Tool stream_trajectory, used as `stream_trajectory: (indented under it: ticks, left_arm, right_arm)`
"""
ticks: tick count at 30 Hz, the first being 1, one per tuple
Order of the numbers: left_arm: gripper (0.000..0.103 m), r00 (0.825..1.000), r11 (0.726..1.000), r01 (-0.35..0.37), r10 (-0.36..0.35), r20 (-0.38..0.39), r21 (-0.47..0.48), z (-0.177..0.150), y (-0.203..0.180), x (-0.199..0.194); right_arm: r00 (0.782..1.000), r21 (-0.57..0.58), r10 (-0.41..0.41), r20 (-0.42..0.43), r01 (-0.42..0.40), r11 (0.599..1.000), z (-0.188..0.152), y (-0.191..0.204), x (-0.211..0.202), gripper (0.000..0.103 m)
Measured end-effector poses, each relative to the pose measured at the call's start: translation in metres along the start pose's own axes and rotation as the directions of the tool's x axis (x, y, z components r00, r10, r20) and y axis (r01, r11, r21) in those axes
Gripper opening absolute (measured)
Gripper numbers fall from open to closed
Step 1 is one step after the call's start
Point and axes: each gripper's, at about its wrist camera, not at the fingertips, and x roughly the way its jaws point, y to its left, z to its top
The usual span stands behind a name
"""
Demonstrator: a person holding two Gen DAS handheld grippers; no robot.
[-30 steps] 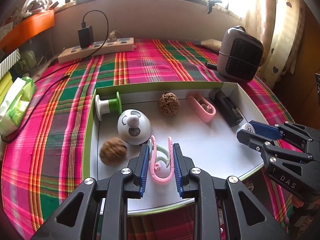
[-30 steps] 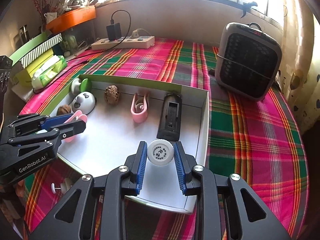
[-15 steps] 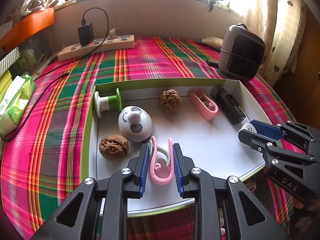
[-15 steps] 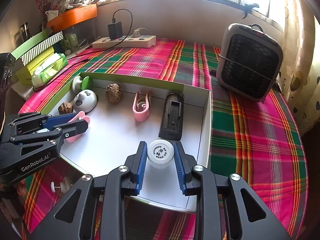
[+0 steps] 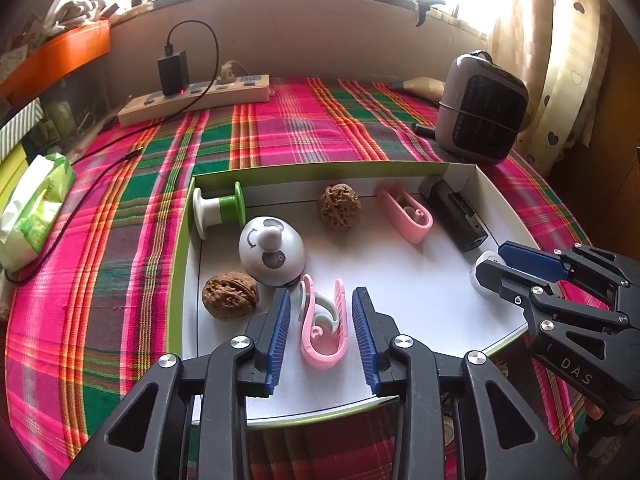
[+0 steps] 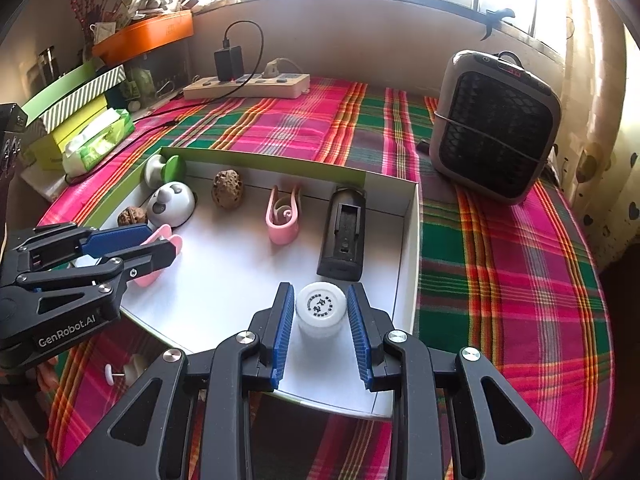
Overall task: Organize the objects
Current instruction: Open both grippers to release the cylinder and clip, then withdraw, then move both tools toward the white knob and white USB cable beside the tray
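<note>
1. The left gripper [image 5: 320, 336] has just been opening its jaws; they now stand released, with the pink clip [image 5: 323, 326] lying between them on the white floor of the tray [image 5: 400, 168], clear of both blue pads.
2. The clip looks light, thin and springy. It would likely flex if squeezed hard, so the two long side arms are the place to take hold.
3. The right gripper [image 6: 320, 330] is clenched on the small white bottle [image 6: 321, 310] near the tray's right wall. The bottle seems stiff, smooth and light, and is best gripped across its round body.
4. The left view shows the walnut [image 5: 229, 297] plainly, beside the clip.
5. Only the right view shows the bottle's printed cap and a white pin [image 6: 116, 372] lying outside the tray.
</note>
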Motion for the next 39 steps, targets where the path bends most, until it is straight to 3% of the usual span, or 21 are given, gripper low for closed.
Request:
stream_trajectory:
  ticks: [2, 5, 26, 39]
  left_arm:
    - [0.032, 1.0, 1.0, 0.002, -0.002, 0.005, -0.001, 0.0, 0.0, -0.003]
    - [0.032, 1.0, 1.0, 0.004, -0.004, 0.016, -0.006, -0.001, -0.001, -0.008]
    - [0.033, 0.993, 0.999, 0.045, -0.043, 0.109, -0.012, -0.027, -0.009, -0.067]
    - [0.039, 0.992, 0.994, 0.11, -0.11, 0.061, 0.001, -0.053, -0.018, -0.071]
  right_arm:
    - [1.0, 0.004, -0.001, 0.004, 0.001, 1.0, 0.0, 0.0, -0.003, 0.03]
    - [1.0, 0.012, 0.005, 0.013, -0.005, 1.0, -0.001, 0.0, -0.007, 0.041]
    - [0.997, 0.025, 0.021, 0.077, -0.023, 0.999, -0.03, 0.007, -0.052, 0.041]
    - [0.995, 0.033, 0.055, 0.082, -0.058, 0.998, -0.058, 0.011, -0.068, 0.041]
